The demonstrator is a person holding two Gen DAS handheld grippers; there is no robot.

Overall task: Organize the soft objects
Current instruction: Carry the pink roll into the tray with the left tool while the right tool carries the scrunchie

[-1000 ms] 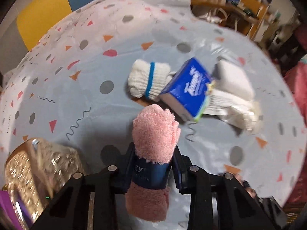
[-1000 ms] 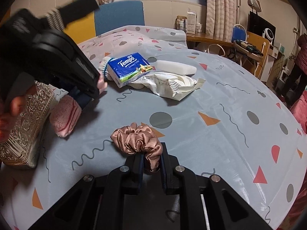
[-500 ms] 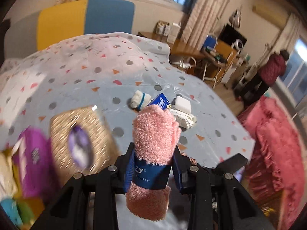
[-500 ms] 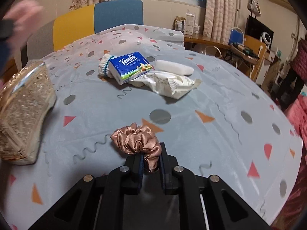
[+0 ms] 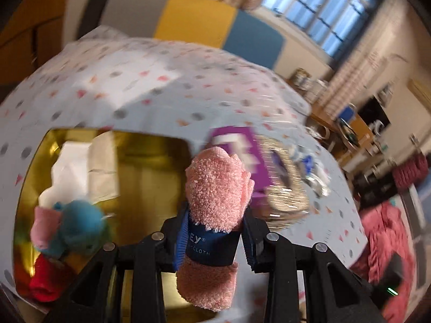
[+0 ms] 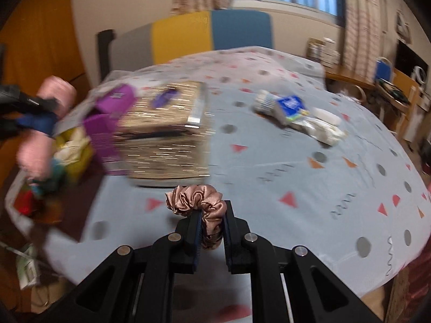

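1. The left gripper (image 5: 212,231) clamps a rolled pink washcloth (image 5: 215,188) (blue paper band) above the open gold box (image 5: 150,145).
2. The right gripper (image 6: 211,220) pinches a satin scrunchie (image 6: 195,199) over the patterned bedspread (image 6: 296,177).

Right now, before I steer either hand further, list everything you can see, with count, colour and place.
Washcloth roll: one, pink with navy band, in the left gripper.
Scrunchie: one, bronze satin, in the right gripper.
Box: one, gold inside, open, below the left gripper.
Soft items in box: several, white, teal, pink, red; blurred.
Lid: one, glittery gold, upright beside the box.
Purple pack: one, at the lid's left; blurred.
Tissue pack: one, blue, far side of the bedspread.
Rolled sock: one, white with blue stripe, beside the tissues.
White wrapper and pad: right of the tissues.
Bedspread: one, pale blue, patterned.
Left gripper: black, shut on the washcloth roll.
Right gripper: black, shut on the scrunchie.
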